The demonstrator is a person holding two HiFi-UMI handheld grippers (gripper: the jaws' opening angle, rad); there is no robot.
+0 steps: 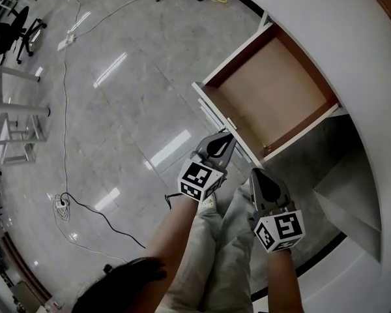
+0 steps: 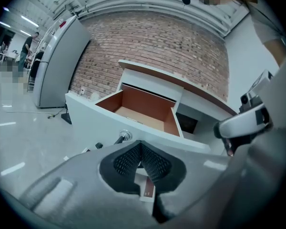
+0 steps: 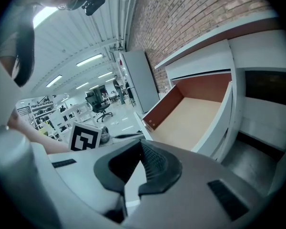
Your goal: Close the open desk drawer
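The desk drawer (image 1: pixel 274 96) stands pulled out of the white desk (image 1: pixel 352 51); its brown inside is empty and its white front panel (image 1: pixel 215 113) faces the floor aisle. My left gripper (image 1: pixel 227 135) is shut with nothing in it, its tips at the front panel's top edge near the handle; whether they touch I cannot tell. In the left gripper view the closed gripper (image 2: pixel 141 144) sits just under the round handle (image 2: pixel 125 136) and the drawer (image 2: pixel 143 109). My right gripper (image 1: pixel 255 173) hangs shut and empty below the drawer's near corner. The right gripper view has its pads (image 3: pixel 155 161) together before the drawer (image 3: pixel 195 118).
The person's legs (image 1: pixel 215 253) are below both grippers. A black cable (image 1: pixel 98 214) and a power strip (image 1: pixel 66 42) lie on the shiny floor at left. White frames (image 1: pixel 13 122) and an office chair (image 1: pixel 16 28) stand far left. A grey cabinet (image 2: pixel 57 66) is beside the desk.
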